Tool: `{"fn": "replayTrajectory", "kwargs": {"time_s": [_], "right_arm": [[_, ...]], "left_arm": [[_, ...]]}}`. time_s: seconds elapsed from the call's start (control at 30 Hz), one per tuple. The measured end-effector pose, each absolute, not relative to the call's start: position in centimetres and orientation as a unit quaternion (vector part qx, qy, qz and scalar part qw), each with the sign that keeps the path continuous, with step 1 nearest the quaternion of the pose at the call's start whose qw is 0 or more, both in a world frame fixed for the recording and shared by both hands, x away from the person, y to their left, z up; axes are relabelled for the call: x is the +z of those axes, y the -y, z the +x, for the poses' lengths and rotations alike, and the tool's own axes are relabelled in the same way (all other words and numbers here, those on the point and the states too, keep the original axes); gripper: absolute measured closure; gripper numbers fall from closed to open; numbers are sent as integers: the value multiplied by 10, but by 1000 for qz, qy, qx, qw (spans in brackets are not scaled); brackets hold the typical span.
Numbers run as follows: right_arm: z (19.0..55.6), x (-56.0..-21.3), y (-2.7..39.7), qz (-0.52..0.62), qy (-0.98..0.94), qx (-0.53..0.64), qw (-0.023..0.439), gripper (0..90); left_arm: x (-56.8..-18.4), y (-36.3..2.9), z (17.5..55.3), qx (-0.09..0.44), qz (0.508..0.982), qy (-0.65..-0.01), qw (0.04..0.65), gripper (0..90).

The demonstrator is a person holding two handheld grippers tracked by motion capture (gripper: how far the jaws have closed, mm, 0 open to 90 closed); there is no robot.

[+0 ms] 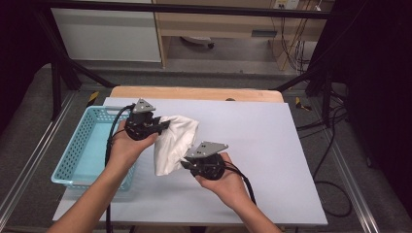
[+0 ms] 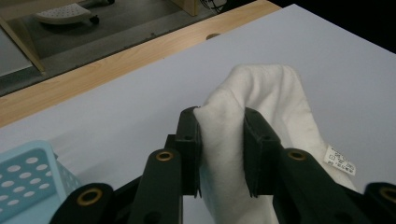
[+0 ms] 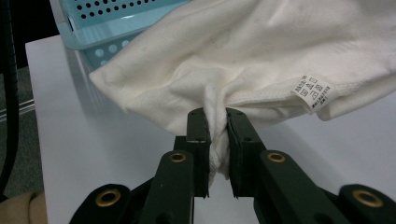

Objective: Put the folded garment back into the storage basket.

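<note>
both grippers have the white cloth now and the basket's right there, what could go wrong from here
1. The right gripper pinches only a thin bunched fold of the cloth, so a tug could pull it free.
2. The cloth hangs slack between the left gripper and the right one; the loose part may drag on the table or catch the rim of the basket.
3. The care label dangles near the right gripper and could snag.

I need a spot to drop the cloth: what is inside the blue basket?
The blue basket looks empty where its floor shows; the left hand covers its near right corner.
</note>
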State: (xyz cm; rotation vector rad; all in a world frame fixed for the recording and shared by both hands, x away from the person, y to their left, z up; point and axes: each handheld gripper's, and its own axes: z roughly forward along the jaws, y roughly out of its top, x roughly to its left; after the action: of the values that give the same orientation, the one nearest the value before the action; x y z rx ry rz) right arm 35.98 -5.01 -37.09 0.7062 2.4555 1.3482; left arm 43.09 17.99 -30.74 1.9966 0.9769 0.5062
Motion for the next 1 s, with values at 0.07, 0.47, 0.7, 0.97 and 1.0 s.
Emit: {"fn": "replayTrajectory", "kwargs": {"time_s": [0.07,0.47,0.7,0.97,1.0], "right_arm": [[361,-370,47,242,-843,464,125,809],[364,-364,33,230,-846,465,123,809],[365,-361,22,222,-847,467,121,809],[368,-357,6,211,-850,467,120,809],[369,-357,3,210,-851,467,120,809]], "left_arm": [[-307,-183,431,202,795,-392,418,706],[-301,-198,430,204,789,-399,419,705],[-298,-208,429,208,787,-402,419,705],[-296,-225,429,209,778,-414,424,704],[-296,-227,429,210,776,-415,426,704]]}}
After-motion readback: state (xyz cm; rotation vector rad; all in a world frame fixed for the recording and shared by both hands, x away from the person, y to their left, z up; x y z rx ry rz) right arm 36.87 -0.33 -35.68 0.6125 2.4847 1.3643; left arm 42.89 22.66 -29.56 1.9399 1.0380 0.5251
